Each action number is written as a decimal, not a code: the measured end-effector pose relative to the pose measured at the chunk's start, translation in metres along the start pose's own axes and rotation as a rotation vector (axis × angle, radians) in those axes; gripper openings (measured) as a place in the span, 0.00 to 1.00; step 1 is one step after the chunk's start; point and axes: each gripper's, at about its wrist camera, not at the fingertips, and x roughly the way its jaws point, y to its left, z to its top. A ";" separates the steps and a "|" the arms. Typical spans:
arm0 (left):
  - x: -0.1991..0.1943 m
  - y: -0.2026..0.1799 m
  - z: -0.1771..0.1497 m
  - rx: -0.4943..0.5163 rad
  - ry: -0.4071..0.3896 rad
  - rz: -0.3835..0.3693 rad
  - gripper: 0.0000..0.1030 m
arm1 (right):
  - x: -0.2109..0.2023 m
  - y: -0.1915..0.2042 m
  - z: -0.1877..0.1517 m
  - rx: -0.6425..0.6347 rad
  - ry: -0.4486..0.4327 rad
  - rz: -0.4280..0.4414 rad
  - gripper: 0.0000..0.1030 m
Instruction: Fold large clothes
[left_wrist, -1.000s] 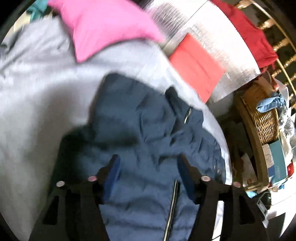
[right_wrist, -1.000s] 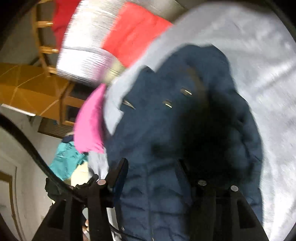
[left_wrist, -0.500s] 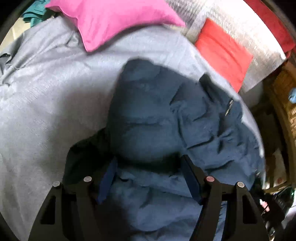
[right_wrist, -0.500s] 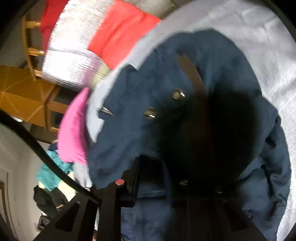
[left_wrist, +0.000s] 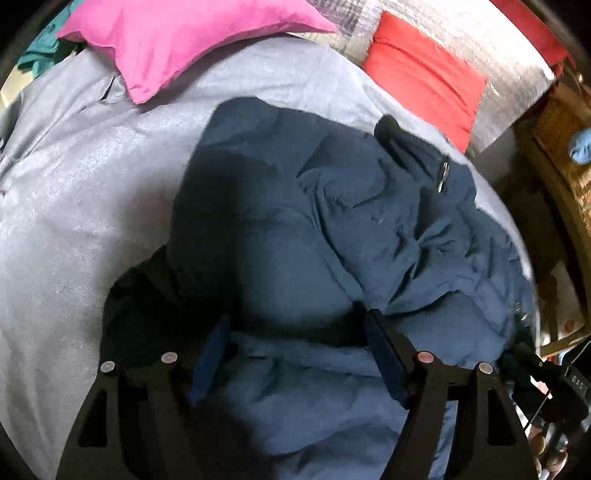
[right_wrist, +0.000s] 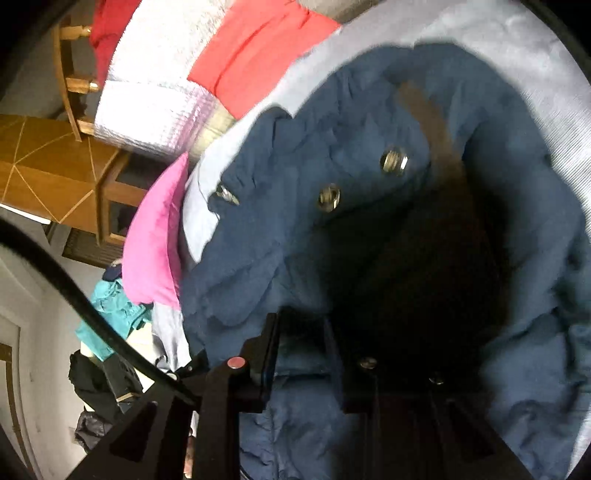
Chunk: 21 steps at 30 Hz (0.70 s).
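Note:
A navy padded jacket (left_wrist: 332, 229) lies crumpled on a grey bedsheet (left_wrist: 74, 184). It fills the right wrist view (right_wrist: 295, 221), where its metal snaps (right_wrist: 394, 161) and dark hood opening show. My left gripper (left_wrist: 295, 332) is open, with its blue-padded fingers (left_wrist: 384, 354) spread over a fold of the jacket. My right gripper (right_wrist: 301, 339) has its jaws narrowed on a fold of the jacket's fabric near the hood edge.
A pink pillow (left_wrist: 177, 40) and a red cushion (left_wrist: 424, 81) lie at the head of the bed, against a silver quilted panel (left_wrist: 480, 48). A wicker basket (left_wrist: 565, 147) and clutter stand off the bed's right side. Teal clothing (right_wrist: 110, 314) lies beyond the bed.
The right gripper has closed from wide open onto the jacket near the hood. The left gripper has pulled back toward the jacket's lower part and stayed open.

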 end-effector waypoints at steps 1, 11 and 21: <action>-0.005 0.001 0.001 -0.015 -0.008 -0.005 0.74 | -0.008 -0.002 0.003 0.005 -0.021 0.012 0.29; 0.000 0.008 0.001 0.003 0.023 0.065 0.74 | -0.010 -0.015 0.009 0.044 0.004 -0.025 0.37; -0.034 0.041 0.015 -0.074 -0.090 0.084 0.74 | -0.084 -0.061 0.032 0.167 -0.247 -0.054 0.47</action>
